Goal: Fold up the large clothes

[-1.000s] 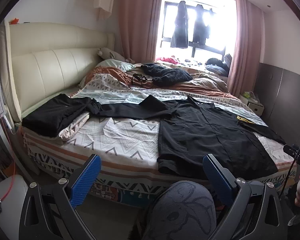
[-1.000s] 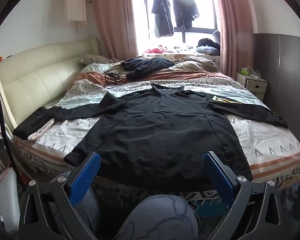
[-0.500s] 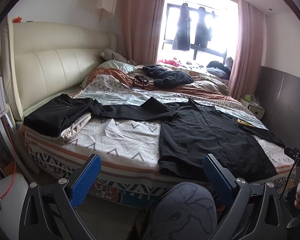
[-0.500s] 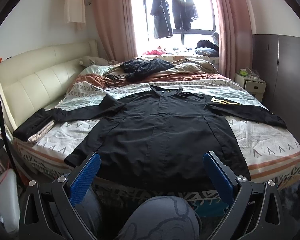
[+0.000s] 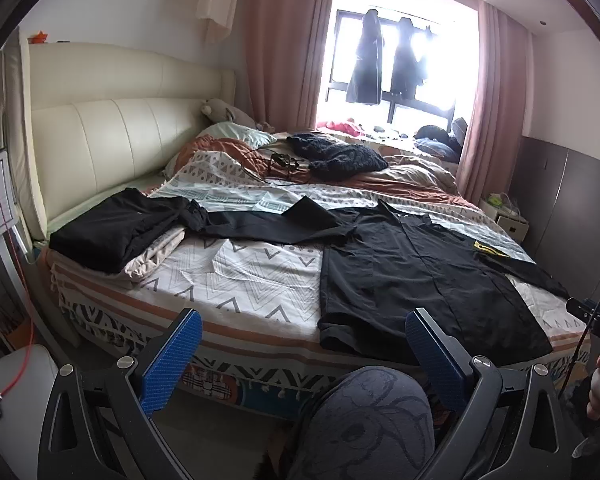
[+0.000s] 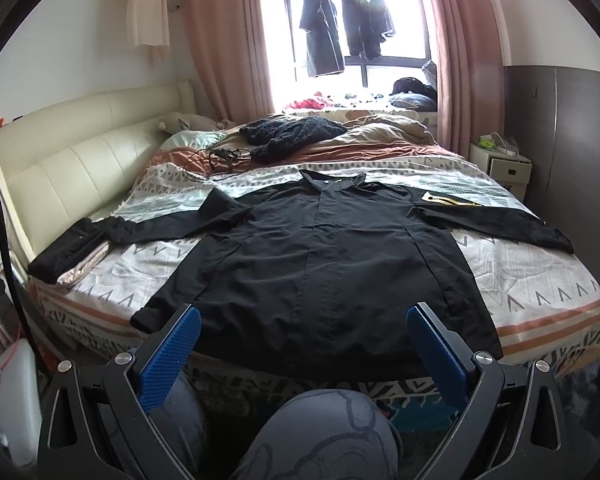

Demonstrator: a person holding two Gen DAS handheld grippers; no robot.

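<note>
Black coat [image 6: 324,264] lies flat, front up, on the bed [image 6: 540,300]. Collar points toward the window [image 6: 364,28]; hem hangs just over the near bed edge. Both sleeves are spread wide: one runs toward the headboard [image 6: 72,164] and meets a folded black pile [image 5: 112,232] at that corner, the other reaches almost to the far-side edge by the nightstand [image 6: 504,168].

Left gripper [image 5: 300,356]: jaws spread wide, holding nothing, held off the near bed edge, short of the coat's hem corner. Right gripper [image 6: 300,354]: likewise wide apart and empty, centred in front of the hem, not touching cloth. A knee in grey patterned trousers [image 6: 328,432] sits below both.

Bare patterned bedspread shows on either side of the coat's body. Dark knit heap [image 6: 296,132] and a cable tangle [image 6: 220,158] lie beyond the collar, apart from the coat.

Yellow patch [image 6: 450,200] on one sleeve; its writing is unreadable.
</note>
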